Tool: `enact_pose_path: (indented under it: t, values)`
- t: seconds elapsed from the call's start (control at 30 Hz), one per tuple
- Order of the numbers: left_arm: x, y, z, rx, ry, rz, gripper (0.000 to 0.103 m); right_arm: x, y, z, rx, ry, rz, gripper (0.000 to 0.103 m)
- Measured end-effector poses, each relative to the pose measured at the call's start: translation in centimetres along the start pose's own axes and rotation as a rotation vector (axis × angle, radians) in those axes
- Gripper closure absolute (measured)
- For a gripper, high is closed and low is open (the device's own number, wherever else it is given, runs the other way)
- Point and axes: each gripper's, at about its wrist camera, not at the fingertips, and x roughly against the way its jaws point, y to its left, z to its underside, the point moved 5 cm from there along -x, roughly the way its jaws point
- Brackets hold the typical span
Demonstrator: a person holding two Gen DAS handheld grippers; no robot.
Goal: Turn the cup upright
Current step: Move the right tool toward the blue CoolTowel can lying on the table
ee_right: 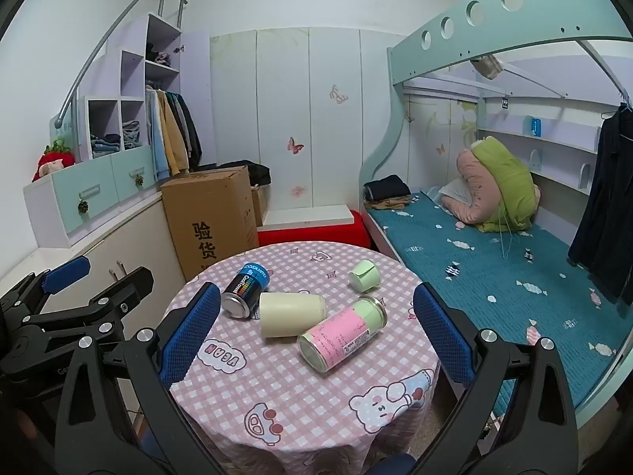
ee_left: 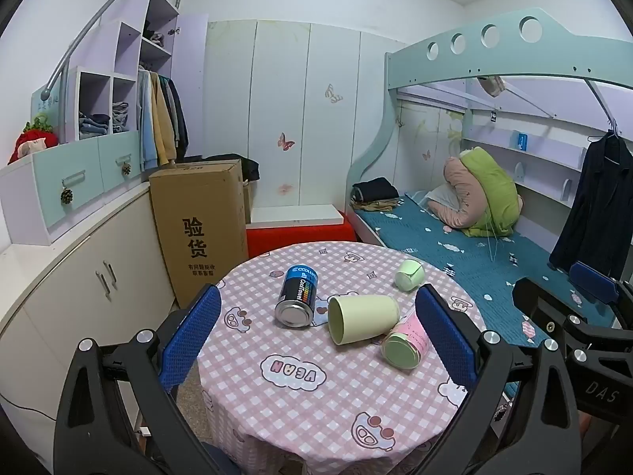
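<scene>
Pink checked tablecloth (ee_left: 300,407) covers a round table; left gripper (ee_left: 316,332) and right gripper (ee_right: 316,332) hover wide open, empty. Midway, the pale cup (ee_left: 362,316) lies sideways between blue can (ee_left: 297,295) and pink-labelled can (ee_left: 405,342).

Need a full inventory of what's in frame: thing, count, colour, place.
cup: 1, cream, on its side mid-table, mouth toward the left camera
blue can: 1, blue and black, lying left of the cup
pink can: 1, pink and green, lying right of the cup
small cup: 1, pale green, tipped over at the far right of the table
table: 1, round, pink checked cloth
cardboard box: 1, brown, on the floor left of the table
bunk bed: 1, teal frame and blue sheet, right
wardrobe: 1, white, back wall
left gripper: 1, black with blue pads, open, above the near table edge
right gripper: 1, same, open
</scene>
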Motion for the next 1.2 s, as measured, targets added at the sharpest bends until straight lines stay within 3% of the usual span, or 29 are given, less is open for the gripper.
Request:
enact_pose_path:
  t: [1.2]
  values:
    - [-1.7, 0.7, 0.9, 0.005, 0.021, -0.001, 0.008, -1.2, 0.4, 0.3, 0.001, 0.024, 0.001, 0.005]
